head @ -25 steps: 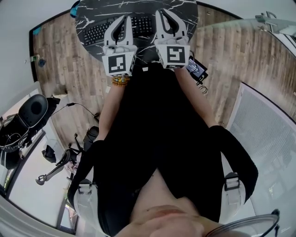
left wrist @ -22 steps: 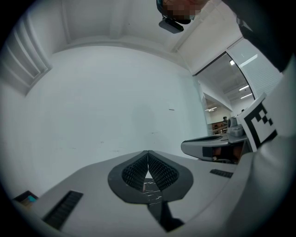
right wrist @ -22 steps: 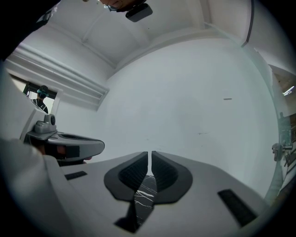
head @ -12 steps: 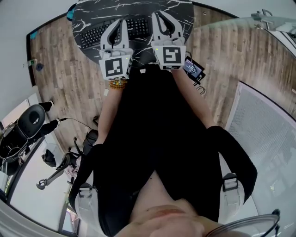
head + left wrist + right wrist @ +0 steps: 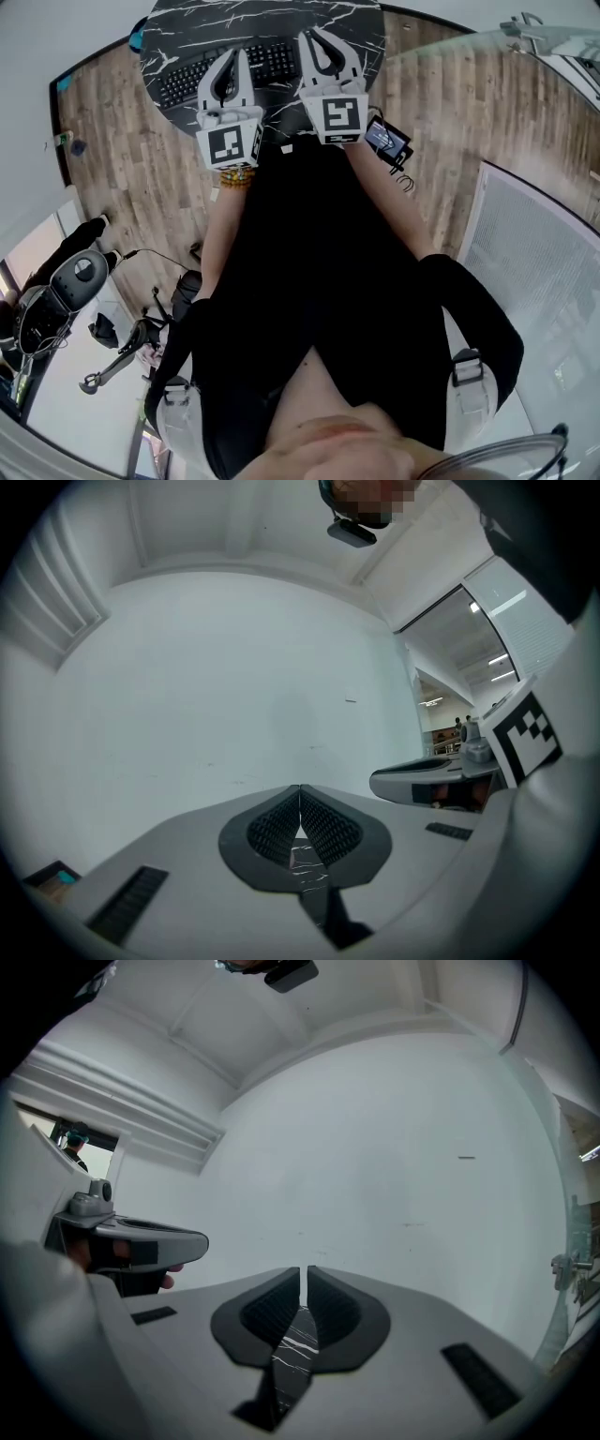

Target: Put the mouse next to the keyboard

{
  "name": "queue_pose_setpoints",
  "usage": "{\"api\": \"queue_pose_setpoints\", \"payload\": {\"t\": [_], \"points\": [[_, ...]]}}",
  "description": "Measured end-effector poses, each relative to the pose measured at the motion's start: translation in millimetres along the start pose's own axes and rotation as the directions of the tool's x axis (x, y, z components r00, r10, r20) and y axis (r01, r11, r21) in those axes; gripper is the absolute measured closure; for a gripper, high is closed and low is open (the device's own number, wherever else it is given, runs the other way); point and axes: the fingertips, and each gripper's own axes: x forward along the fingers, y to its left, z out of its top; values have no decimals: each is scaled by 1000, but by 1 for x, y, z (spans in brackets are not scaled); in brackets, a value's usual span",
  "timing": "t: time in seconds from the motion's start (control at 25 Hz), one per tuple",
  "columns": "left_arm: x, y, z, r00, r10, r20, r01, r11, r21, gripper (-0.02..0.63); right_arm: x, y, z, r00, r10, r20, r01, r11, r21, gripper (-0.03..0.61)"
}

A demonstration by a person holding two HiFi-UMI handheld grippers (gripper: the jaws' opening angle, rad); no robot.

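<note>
- Left tool [image 5: 300, 795]: clenched, the ribbed pads meeting at the tips with nothing between them. Its own view looks level across the room at a white wall; only a sliver of black marbled surface shows below the pads.
- Right tool [image 5: 305, 1275]: likewise clenched and empty, with only a hairline slit between the pads. The same marbled sliver shows beneath them.
- Both tools in the head view: left tool [image 5: 241, 53] and right tool [image 5: 308, 35] are held side by side over the near part of the bench [image 5: 267, 17]. Both point away from the person, and the right reaches slightly farther in.
- Keyboard [image 5: 183, 80]: black, lying on the bench. Its long axis runs crosswise to the tools, with the left end a little nearer the person. The left tool overlaps its middle part in the picture; the right tool stands at its right end.
- Mouse: not to be made out in any view. It may lie hidden under the tools or sit on the dark bench unseen; which of these cannot be told.
- Governing relation, as a judgement: the bare bench off the keyboard's right end lies nearest the right tool. That hand seems better placed for the coming move, once the mouse is found.
</note>
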Motion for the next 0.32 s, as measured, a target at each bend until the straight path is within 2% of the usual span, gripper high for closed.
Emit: {"api": "queue_pose_setpoints", "payload": {"t": [0.32], "points": [[0, 0, -4, 1000, -10, -12, 10, 1000, -1, 600, 1, 3, -4, 1000, 10, -17, -10, 1000, -1, 534]]}}
